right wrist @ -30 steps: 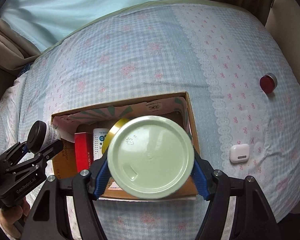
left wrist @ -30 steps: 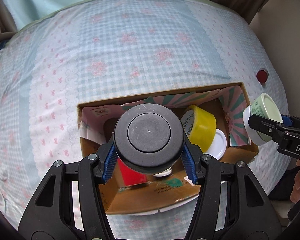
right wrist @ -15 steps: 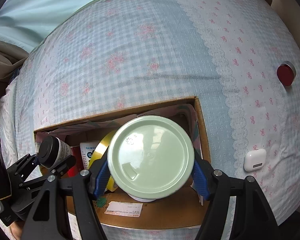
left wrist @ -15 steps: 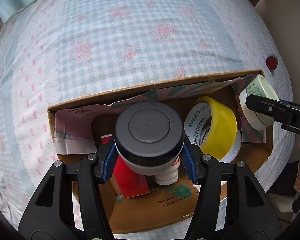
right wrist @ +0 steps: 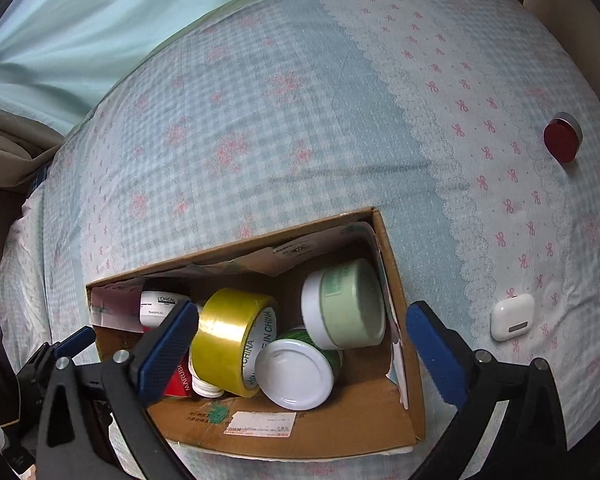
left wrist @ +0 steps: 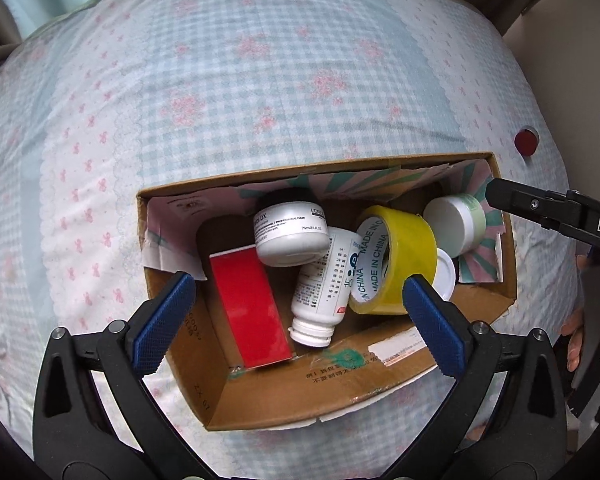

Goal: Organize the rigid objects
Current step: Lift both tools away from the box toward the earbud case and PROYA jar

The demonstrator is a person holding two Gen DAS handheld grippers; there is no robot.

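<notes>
A cardboard box point(left wrist: 384, 380) point(right wrist: 324, 432) sits on the checked bedspread. Inside lie a black-lidded white jar point(left wrist: 292, 234) point(right wrist: 158, 306), a pale green-lidded jar point(left wrist: 456, 226) point(right wrist: 346, 304), a yellow tape roll point(left wrist: 392, 266) point(right wrist: 230, 330), a white bottle point(left wrist: 326, 284), a red box point(left wrist: 250, 306) and a white-lidded green jar point(right wrist: 296, 374). My left gripper point(left wrist: 298, 314) is open and empty above the box's near side. My right gripper point(right wrist: 300, 342) is open and empty above the box's right half.
On the bedspread to the right of the box lie a red round cap point(right wrist: 562, 142) point(left wrist: 526, 146) and a white earbud case point(right wrist: 512, 318). Curtains and a pale sheet bound the far side.
Both grippers opened. The black-lidded jar left my left gripper and the green-lidded jar left my right gripper; both now lie in the box. Both grippers have drawn back slightly.
</notes>
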